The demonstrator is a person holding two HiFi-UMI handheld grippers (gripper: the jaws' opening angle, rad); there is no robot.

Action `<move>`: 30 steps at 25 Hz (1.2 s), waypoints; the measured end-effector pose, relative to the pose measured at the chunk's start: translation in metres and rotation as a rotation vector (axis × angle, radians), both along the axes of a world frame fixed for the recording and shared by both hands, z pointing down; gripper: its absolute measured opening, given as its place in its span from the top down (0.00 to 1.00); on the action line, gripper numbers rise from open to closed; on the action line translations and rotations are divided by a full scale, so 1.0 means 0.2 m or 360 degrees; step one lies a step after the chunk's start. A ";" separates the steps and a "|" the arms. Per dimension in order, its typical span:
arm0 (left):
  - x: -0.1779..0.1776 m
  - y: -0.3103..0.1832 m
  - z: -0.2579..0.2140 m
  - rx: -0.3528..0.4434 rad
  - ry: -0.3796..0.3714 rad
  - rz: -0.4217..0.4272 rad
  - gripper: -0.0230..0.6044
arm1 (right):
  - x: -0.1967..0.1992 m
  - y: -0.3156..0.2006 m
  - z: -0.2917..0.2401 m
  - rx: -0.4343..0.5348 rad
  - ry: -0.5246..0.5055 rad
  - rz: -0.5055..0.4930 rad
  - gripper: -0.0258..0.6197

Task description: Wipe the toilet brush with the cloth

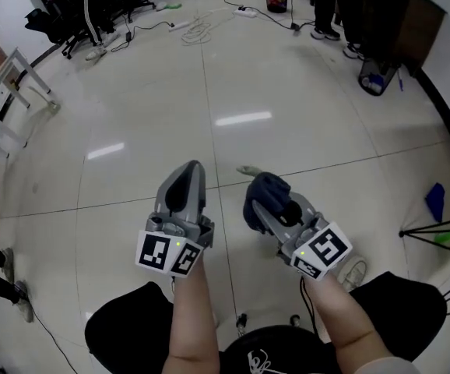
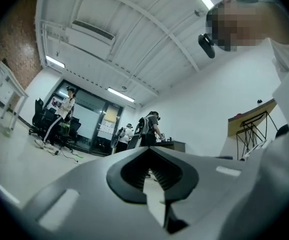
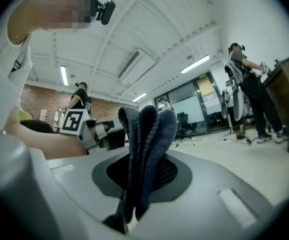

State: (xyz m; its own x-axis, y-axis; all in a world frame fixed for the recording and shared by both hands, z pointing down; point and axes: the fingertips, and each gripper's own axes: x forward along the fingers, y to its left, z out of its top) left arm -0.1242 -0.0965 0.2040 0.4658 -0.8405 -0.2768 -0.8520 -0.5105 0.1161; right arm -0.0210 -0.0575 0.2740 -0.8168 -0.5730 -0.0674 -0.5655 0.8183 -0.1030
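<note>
No toilet brush shows in any view. A dark blue cloth (image 1: 268,196) is folded between the jaws of my right gripper (image 1: 261,206), which is shut on it. In the right gripper view the cloth (image 3: 147,129) stands up in folds out of the right gripper (image 3: 143,161). My left gripper (image 1: 191,170) hovers beside it to the left, shut with nothing in it. In the left gripper view the left gripper (image 2: 151,153) points up into the room, its jaws together. Both are held over the pale tiled floor (image 1: 131,131).
A small greenish scrap (image 1: 248,170) lies on the floor just beyond the cloth. A white rack (image 1: 3,104) stands at the left, cables (image 1: 198,29) and chairs (image 1: 61,14) at the back, a black bin (image 1: 377,76) at the right. Tripod legs (image 1: 435,232) reach in from the right.
</note>
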 end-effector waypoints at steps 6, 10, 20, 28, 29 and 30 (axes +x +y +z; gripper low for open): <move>-0.10 0.09 0.14 -0.0136 0.0006 -0.0158 0.95 | 0.51 -0.14 -0.01 -0.0046 0.0169 0.0570 0.86; -0.08 0.12 0.30 -0.0252 0.0009 -0.0181 0.95 | 0.72 -0.15 0.17 -0.0244 0.0183 0.0777 0.86; 0.18 0.15 0.47 -0.0331 -0.0222 0.0040 0.95 | 0.64 -0.13 0.27 -0.0254 0.0252 0.0737 0.86; 0.21 0.13 0.52 -0.0372 -0.0231 0.0048 0.95 | 0.67 -0.17 0.33 -0.0296 0.0288 0.0766 0.86; 0.22 0.13 0.53 -0.0376 -0.0239 0.0055 0.95 | 0.67 -0.17 0.33 -0.0293 0.0287 0.0767 0.86; 0.22 0.13 0.54 -0.0381 -0.0244 0.0060 0.95 | 0.67 -0.17 0.33 -0.0290 0.0290 0.0766 0.86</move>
State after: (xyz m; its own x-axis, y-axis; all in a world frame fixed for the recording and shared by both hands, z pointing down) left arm -0.0794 -0.0714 0.3116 0.5192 -0.8546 0.0036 -0.8498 -0.5159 0.1081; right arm 0.1122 -0.0921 0.3403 -0.4487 -0.8741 0.1860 -0.8937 0.4407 -0.0845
